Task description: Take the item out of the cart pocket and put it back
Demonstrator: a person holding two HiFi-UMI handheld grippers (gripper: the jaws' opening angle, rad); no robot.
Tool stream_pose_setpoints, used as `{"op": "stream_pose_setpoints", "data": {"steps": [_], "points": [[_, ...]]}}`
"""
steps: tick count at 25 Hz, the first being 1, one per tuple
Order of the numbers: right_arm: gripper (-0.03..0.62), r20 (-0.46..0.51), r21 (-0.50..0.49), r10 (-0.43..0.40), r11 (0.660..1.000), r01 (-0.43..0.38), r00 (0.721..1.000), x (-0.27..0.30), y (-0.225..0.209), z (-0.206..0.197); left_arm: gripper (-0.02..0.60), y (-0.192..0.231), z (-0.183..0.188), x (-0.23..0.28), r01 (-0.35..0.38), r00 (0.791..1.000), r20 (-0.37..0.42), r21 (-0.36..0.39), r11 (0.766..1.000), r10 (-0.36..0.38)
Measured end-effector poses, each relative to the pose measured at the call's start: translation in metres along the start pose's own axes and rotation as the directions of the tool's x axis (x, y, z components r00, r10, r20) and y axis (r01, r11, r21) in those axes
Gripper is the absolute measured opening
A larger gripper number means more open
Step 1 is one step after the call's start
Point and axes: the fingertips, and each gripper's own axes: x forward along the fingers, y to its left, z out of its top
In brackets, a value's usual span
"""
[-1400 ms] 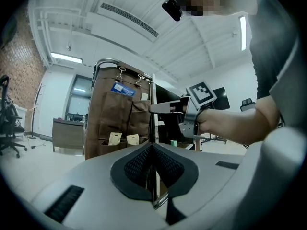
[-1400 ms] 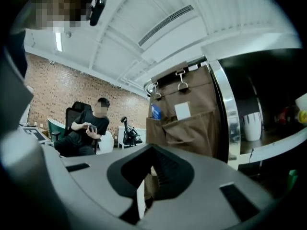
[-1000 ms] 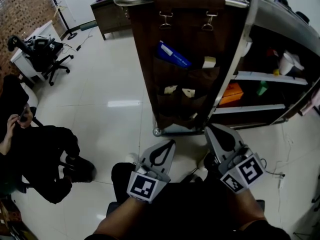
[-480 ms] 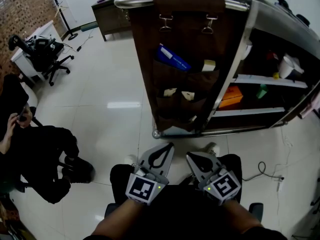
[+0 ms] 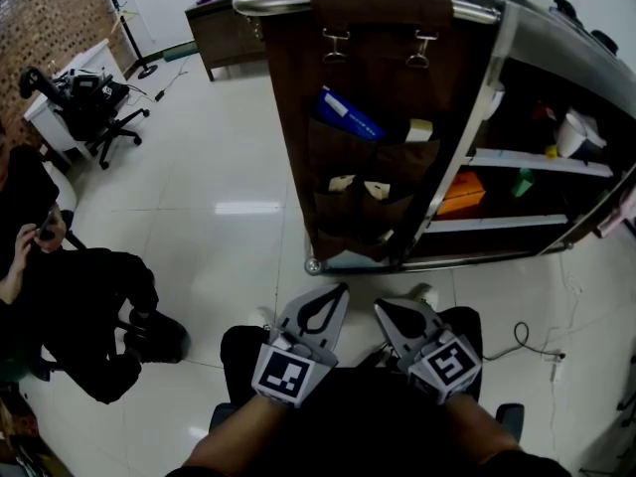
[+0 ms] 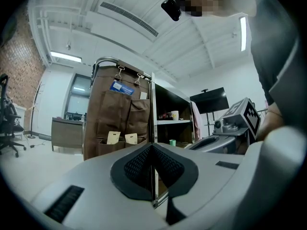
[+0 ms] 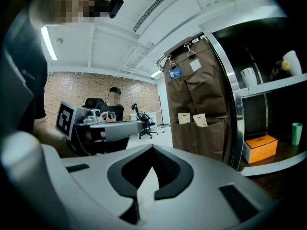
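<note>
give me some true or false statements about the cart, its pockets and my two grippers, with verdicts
1. The left gripper and the right gripper both have their jaws shut with nothing between them. True.
2. The blue item lies on the floor. False: it sits in an upper pocket of the brown organiser.
3. The organiser hangs from the cart's rail by two clips. True.
4. The orange box stands on top of the cart. False: it sits on a lower shelf inside the cart.
</note>
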Motion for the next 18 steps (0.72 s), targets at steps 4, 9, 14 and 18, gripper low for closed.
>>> {"op": "stream_pose_setpoints", "data": {"steps": [4, 9, 14, 18], "points": [[0.011, -0.001, 0.006, 0.002, 1.000, -0.002, 1.000, 0.0007, 0.0006, -0.0003, 0.000, -0.0005, 0.0009, -0.0002, 0.001, 1.000, 0.004, 0.000, 1.000, -0.001], [0.011, -0.003, 0.007, 0.006, 1.000, -0.006, 1.000, 0.0027, 0.0017, -0.0020, 0.000, 0.0005, 0.0010, -0.0006, 0.000, 1.000, 0.004, 0.000, 1.000, 0.000], [0.011, -0.012, 0.006, 0.011, 1.000, -0.011, 1.000, 0.0041, 0.0023, -0.0049, 0.000, -0.0014, 0.0005, -0.0001, 0.003, 1.000, 0.005, 0.000, 1.000, -0.003], [0.011, -0.011, 0.004, 0.016, 1.000, -0.016, 1.000, 0.0061, 0.0044, -0.0042, 0.000, 0.0001, 0.0006, -0.0015, -0.002, 1.000, 0.003, -0.005, 1.000, 0.002]]}}
